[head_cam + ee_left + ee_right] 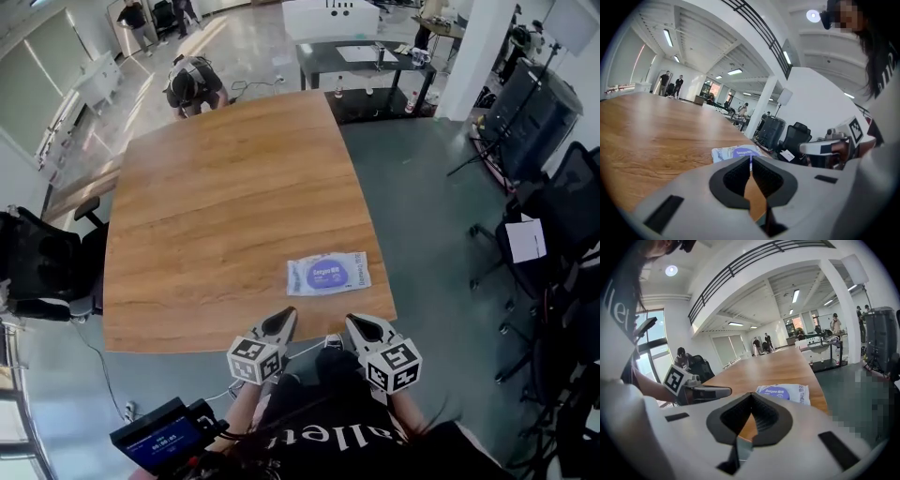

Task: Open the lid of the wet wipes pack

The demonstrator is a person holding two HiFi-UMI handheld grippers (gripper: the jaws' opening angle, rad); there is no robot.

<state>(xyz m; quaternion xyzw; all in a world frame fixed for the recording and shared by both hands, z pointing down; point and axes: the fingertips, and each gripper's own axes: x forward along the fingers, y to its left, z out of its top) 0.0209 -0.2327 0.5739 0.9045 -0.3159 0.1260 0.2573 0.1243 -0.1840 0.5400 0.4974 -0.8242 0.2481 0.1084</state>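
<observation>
A flat white wet wipes pack [328, 274] with a purple oval label lies on the wooden table [225, 197] near its front right corner, lid down flat. The pack [736, 152] shows just beyond the left jaws, and the pack [784, 393] lies ahead and right of the right jaws. My left gripper [285, 320] hovers at the table's front edge, short of the pack, jaws shut with nothing between them. My right gripper [358, 324] sits beside it, also shut and empty. Neither touches the pack.
Black office chairs [42, 262] stand left of the table and more chairs [562, 225] to the right. A person [192, 84] crouches beyond the far end. A dark low table [370, 61] stands further back. A handheld device [164, 436] is at bottom left.
</observation>
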